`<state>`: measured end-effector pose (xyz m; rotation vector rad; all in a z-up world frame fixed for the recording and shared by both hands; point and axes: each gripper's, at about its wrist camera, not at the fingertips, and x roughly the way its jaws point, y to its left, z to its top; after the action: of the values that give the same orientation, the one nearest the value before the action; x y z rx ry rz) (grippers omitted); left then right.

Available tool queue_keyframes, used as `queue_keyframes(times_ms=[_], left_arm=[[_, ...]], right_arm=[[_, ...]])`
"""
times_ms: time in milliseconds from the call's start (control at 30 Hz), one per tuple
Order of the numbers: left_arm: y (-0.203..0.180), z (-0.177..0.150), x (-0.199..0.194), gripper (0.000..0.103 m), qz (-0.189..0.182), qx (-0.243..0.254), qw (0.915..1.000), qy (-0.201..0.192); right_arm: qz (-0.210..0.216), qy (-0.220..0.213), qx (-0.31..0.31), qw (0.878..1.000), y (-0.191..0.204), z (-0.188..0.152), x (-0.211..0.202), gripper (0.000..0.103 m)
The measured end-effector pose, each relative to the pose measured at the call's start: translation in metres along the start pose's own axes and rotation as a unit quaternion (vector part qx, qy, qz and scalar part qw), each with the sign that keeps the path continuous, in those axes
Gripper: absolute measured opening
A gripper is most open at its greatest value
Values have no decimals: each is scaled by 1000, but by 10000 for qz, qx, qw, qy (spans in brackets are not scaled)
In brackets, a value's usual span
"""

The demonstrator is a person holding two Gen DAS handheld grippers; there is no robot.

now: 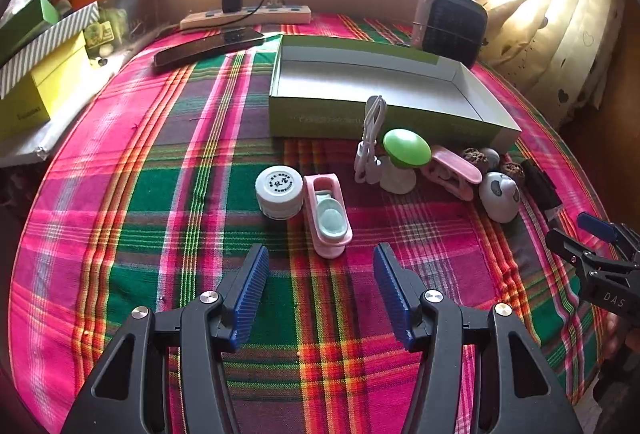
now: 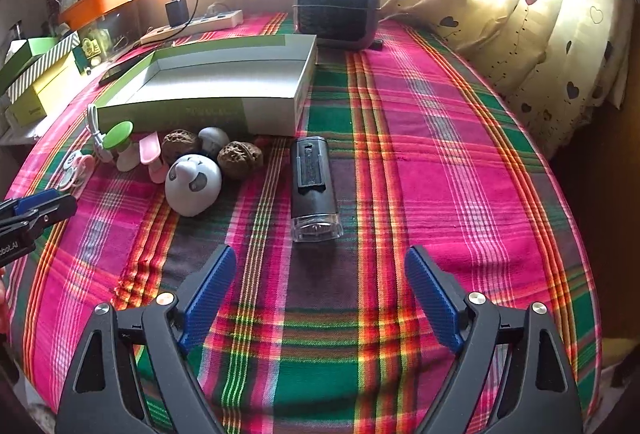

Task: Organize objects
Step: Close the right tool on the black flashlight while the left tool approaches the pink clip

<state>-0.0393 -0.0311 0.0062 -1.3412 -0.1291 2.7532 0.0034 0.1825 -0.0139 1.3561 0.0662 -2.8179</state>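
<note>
Ribbed blue pads line both grippers, left gripper and right gripper, jaws apart and empty above the woven plaid table. Glossy black flashlight lies mid-table; shallow cardboard box sits toward the far edge.

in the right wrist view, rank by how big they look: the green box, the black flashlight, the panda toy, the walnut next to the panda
1. green box
2. black flashlight and panda toy: too alike in apparent size to rank; the flashlight is longer, the panda rounder
3. walnut

The box sits farther back, so it is truly the largest.
</note>
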Motion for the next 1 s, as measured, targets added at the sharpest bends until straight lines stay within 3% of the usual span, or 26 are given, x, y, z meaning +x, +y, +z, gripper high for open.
queue_keyframes(times_ms=[567, 833, 1000], left_arm=[[-1, 29, 25, 53, 337, 152, 9993, -17], [2, 35, 29, 42, 427, 106, 9990, -26], [2, 36, 30, 42, 411, 110, 9991, -36]], right_arm=[[220, 172, -58, 9996, -12, 23, 25, 71], [264, 107, -109, 9995, -8, 31, 28, 52], [274, 67, -102, 9995, -6, 31, 27, 41]])
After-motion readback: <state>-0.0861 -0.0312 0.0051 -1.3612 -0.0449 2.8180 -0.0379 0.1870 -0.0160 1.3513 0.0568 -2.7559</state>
